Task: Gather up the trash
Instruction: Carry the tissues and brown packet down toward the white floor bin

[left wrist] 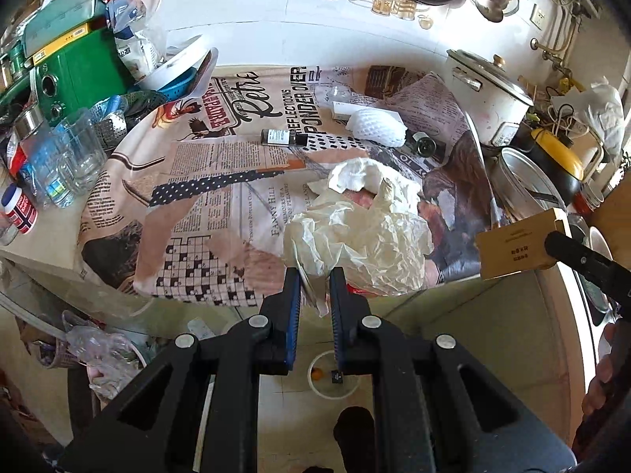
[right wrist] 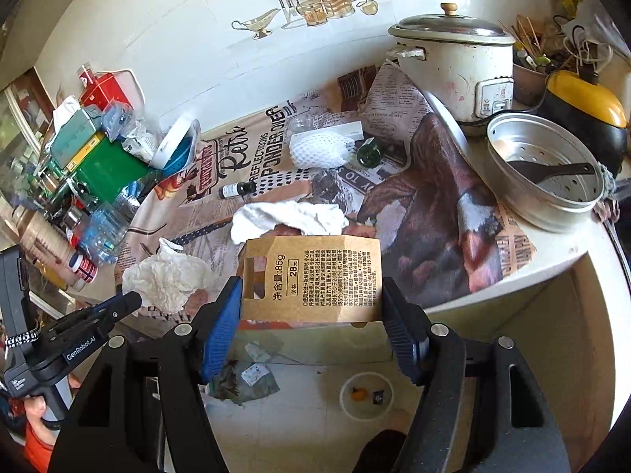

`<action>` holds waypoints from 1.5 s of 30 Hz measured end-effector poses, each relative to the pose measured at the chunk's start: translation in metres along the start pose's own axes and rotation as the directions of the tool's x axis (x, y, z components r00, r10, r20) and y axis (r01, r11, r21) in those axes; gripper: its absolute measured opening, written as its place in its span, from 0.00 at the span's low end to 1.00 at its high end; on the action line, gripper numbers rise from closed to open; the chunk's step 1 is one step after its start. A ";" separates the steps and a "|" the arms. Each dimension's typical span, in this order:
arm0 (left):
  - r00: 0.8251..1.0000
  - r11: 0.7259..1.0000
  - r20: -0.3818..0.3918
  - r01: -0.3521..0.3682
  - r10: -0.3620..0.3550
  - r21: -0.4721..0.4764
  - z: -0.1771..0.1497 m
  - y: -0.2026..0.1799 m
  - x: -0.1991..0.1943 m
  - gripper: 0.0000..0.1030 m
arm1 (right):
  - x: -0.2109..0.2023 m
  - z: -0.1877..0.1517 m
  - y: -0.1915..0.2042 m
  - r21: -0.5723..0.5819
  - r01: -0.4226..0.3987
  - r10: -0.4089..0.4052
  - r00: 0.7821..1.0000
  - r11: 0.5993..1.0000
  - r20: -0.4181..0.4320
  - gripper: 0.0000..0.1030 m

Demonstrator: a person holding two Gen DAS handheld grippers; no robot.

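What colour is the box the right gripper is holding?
Plain kraft brown with black print; the box shows best in the right wrist view, between the right gripper pads.

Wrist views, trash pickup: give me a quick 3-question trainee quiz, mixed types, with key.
1. True or false: the right gripper is shut on the brown cardboard box.
2. What does the left gripper grip? A) the small dark bottle B) the crumpled cream paper C) the white foam fruit net
3. Fill in: inside the perforated metal steamer pot, right of the rice cooker, lies a dark ____.

Key: 1 true, both blue pads press the box's sides. 2 B, an edge of the paper is pinched between the closed pads. 3 spatula.
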State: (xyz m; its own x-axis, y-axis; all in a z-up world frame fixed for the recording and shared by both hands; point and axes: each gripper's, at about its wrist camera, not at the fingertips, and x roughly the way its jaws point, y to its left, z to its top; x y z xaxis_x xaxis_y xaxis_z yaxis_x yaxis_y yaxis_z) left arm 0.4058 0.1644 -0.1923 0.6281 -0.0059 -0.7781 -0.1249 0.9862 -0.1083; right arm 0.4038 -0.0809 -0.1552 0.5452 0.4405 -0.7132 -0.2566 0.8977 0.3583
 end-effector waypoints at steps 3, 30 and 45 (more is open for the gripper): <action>1.000 1.000 -0.007 0.006 -0.006 0.019 -0.023 0.006 -0.019 0.13 | -0.013 -0.022 0.010 0.011 0.014 -0.014 1.000 1.000 0.005 0.63; 0.964 0.999 -0.266 -0.031 0.024 -0.023 -0.198 -0.024 0.078 0.13 | 0.037 -0.166 -0.040 -0.021 0.062 -0.065 0.970 0.998 -0.232 0.64; 0.950 0.994 -0.310 -0.073 0.045 -0.078 -0.300 -0.005 0.264 0.13 | 0.226 -0.274 -0.111 -0.086 0.050 -0.076 0.938 0.995 -0.339 0.64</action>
State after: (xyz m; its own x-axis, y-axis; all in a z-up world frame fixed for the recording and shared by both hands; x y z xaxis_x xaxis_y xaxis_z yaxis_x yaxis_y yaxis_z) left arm 0.3419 0.1081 -0.5832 0.3525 -0.0122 -0.9357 -0.2295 0.9683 -0.0991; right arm 0.3370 -0.0775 -0.5210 0.2602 0.3487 -0.9004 -0.2971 0.9162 0.2690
